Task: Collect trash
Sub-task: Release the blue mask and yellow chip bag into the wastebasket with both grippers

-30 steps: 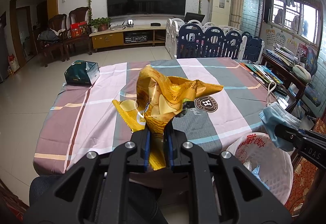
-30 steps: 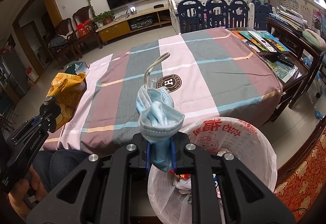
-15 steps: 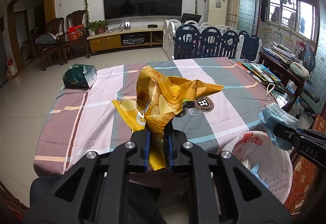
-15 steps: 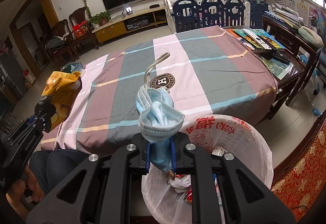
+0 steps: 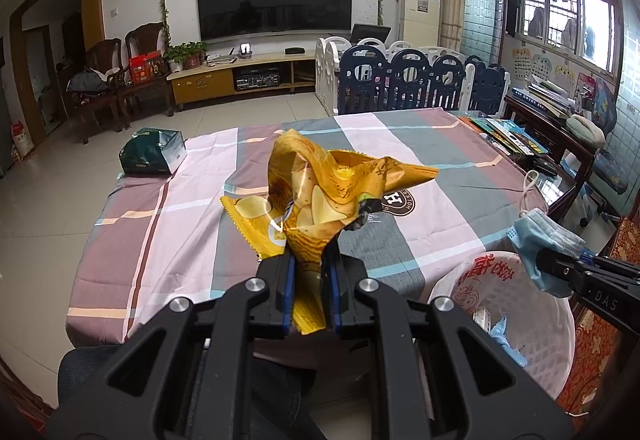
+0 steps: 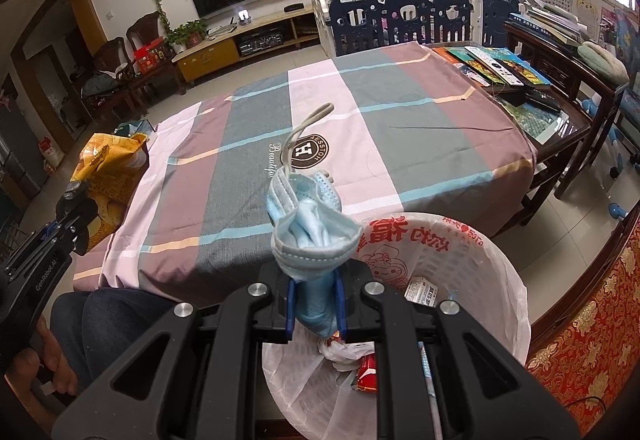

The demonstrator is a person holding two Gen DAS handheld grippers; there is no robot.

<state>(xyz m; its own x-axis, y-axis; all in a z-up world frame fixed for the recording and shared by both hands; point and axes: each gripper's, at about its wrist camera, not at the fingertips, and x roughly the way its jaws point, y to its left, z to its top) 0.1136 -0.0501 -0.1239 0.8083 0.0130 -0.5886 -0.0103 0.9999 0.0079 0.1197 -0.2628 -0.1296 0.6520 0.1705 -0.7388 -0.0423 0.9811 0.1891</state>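
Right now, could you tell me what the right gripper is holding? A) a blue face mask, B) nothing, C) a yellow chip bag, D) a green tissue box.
A: in the right wrist view the right gripper is shut on the crumpled blue face mask, just above the lined trash basket; the left gripper has the yellow chip bag.

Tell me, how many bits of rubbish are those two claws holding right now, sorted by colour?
Yellow: 1, the chip bag in the left gripper.
Blue: 1, the face mask in the right gripper.
Total: 2.
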